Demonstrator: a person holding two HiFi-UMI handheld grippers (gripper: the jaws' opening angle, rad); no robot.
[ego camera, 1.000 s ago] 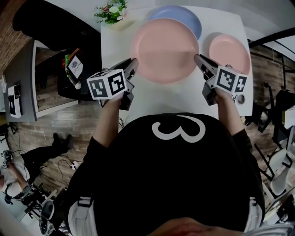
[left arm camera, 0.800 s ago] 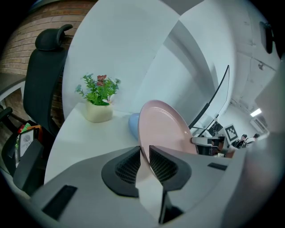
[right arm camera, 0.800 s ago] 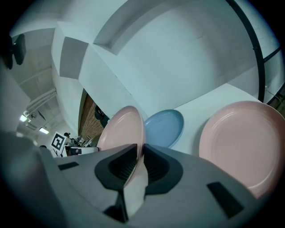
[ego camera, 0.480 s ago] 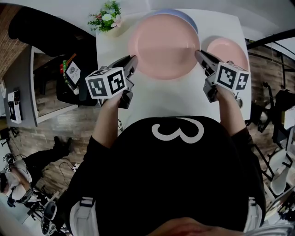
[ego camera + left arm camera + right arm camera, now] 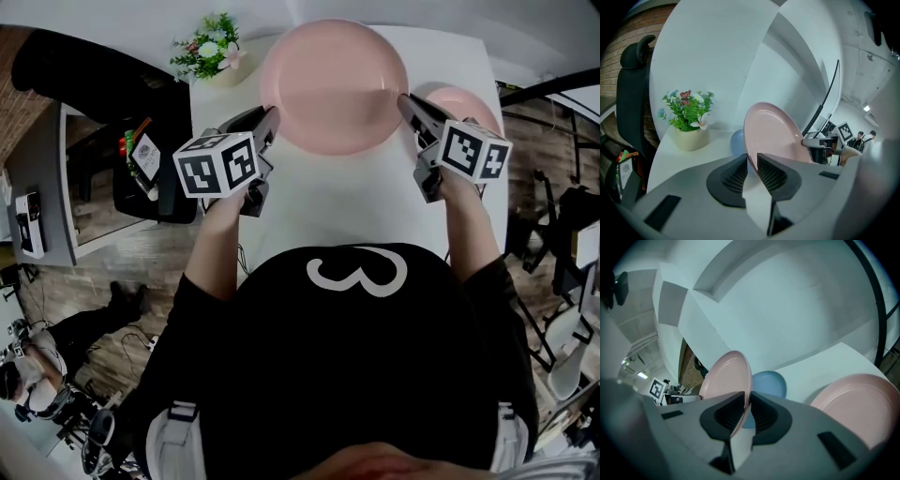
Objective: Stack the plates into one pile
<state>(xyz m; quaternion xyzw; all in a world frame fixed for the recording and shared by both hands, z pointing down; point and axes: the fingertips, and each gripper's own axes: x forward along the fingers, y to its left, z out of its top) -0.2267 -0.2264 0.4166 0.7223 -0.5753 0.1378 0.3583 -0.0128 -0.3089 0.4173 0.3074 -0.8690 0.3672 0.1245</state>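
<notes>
Big glossy pink plate now farther back, above blue plate

Flower pot at table's far-left corner — blk chair beside.

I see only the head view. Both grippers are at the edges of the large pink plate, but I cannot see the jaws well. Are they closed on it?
Observer: Yes. The left gripper has its jaws pressed on the rim of the large pink plate, and the right gripper grips the opposite rim the same way.
Operator: I find no blue plate in my view. Is there one?
Observer: Yes. The blue plate lies on the table, just beyond the held plate, which hides it from you.
Operator: And the small pink plate?
Observer: The small pink plate lies flat and empty to the right gripper's right.
</notes>
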